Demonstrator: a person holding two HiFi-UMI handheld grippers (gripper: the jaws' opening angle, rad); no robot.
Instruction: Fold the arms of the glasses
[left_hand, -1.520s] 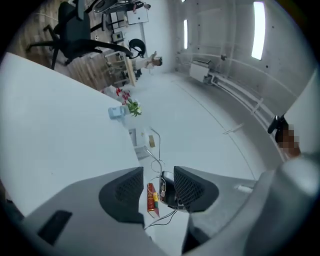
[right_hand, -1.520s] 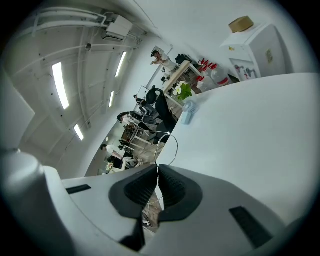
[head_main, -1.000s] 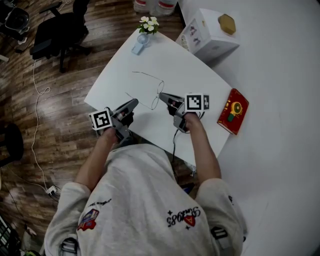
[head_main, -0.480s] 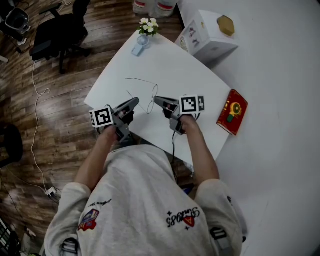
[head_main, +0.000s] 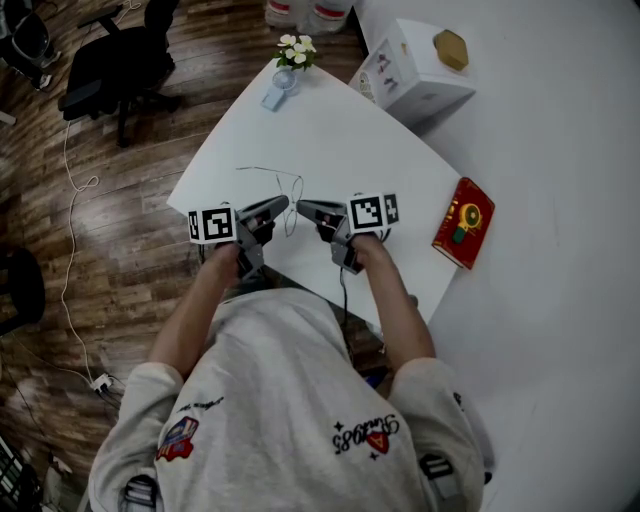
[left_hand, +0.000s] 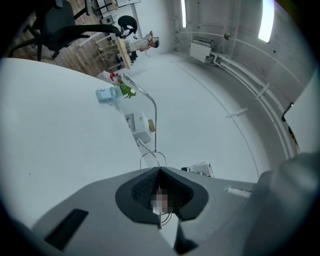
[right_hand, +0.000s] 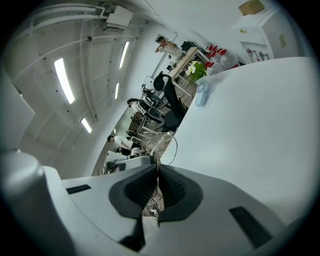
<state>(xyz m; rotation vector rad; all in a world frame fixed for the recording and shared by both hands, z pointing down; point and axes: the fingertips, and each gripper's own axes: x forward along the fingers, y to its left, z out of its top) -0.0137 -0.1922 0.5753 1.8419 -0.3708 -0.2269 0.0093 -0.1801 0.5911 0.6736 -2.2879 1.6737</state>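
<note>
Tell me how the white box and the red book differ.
The white box is a tall, bulky carton; the red book lies flat and thin. The white box carries a golden hexagonal piece on top; the red book bears only a round yellow emblem on its cover. Both are straight-edged and lie at the head view's right side.

Wht table (head_main: 340, 140), red book (head_main: 463, 222).

This looks like an open office: black swivel chairs (head_main: 120, 60) on a wood floor (head_main: 105, 260), white tables (head_main: 340, 130), ceiling strip lights (right_hand: 62, 80), and people (right_hand: 116, 140) at desks beyond.
</note>
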